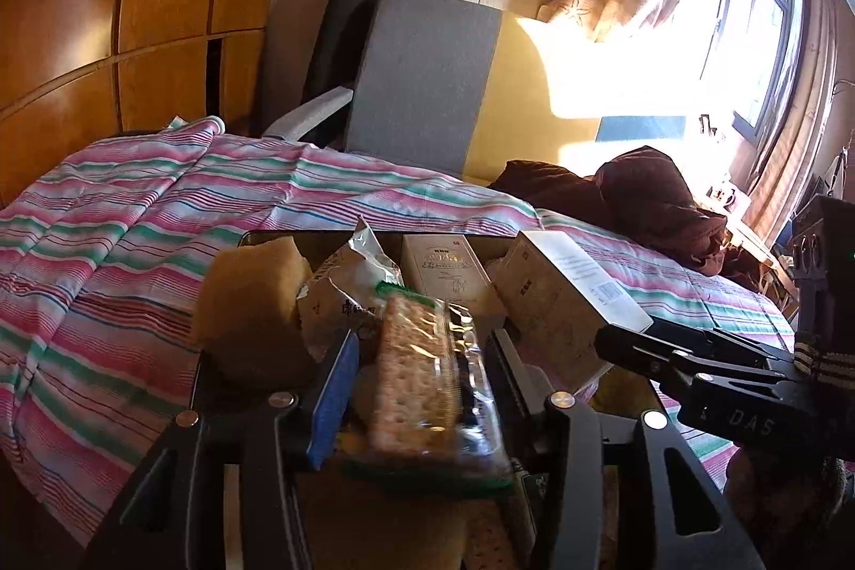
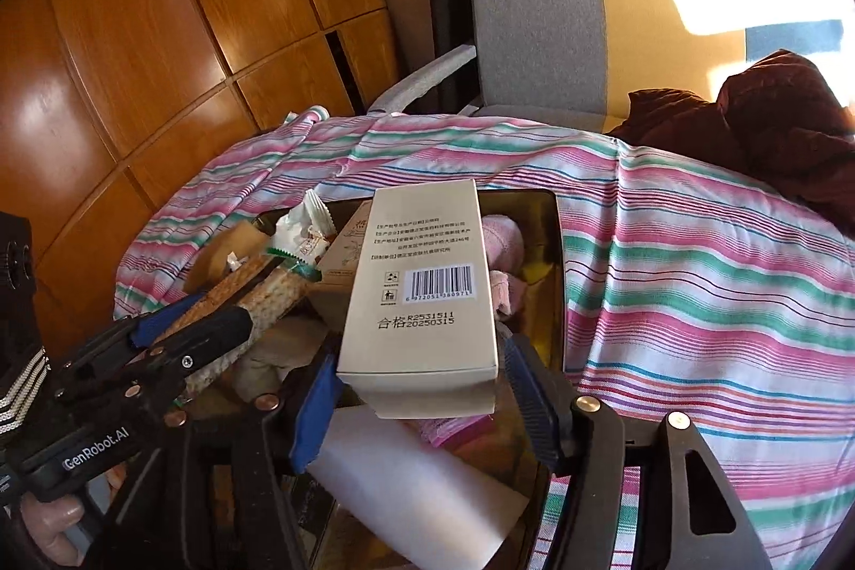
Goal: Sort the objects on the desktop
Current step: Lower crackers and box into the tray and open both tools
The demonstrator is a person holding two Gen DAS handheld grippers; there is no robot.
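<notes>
Cracker pack (image 1: 422,372) lies lengthwise in our left gripper (image 1: 422,356), pinched; cream box (image 2: 422,297) lengthwise betw. right gripper (image 2: 422,388) pads, gap at frame-right pad, unclamped.

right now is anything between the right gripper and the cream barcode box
Nothing visible: the cream barcode box already sits between the right gripper fingers, its near end there. A gap shows beside the right finger; left-side contact is unclear.

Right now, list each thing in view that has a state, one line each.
Left gripper: jaws around the cracker pack, grip unclear.
Cracker pack: sealed, tilted.
Right gripper: open, gap at one pad.
Cream box: closed, barcode side up.
Tray: crowded with items.
Snack bag: crumpled.
</notes>
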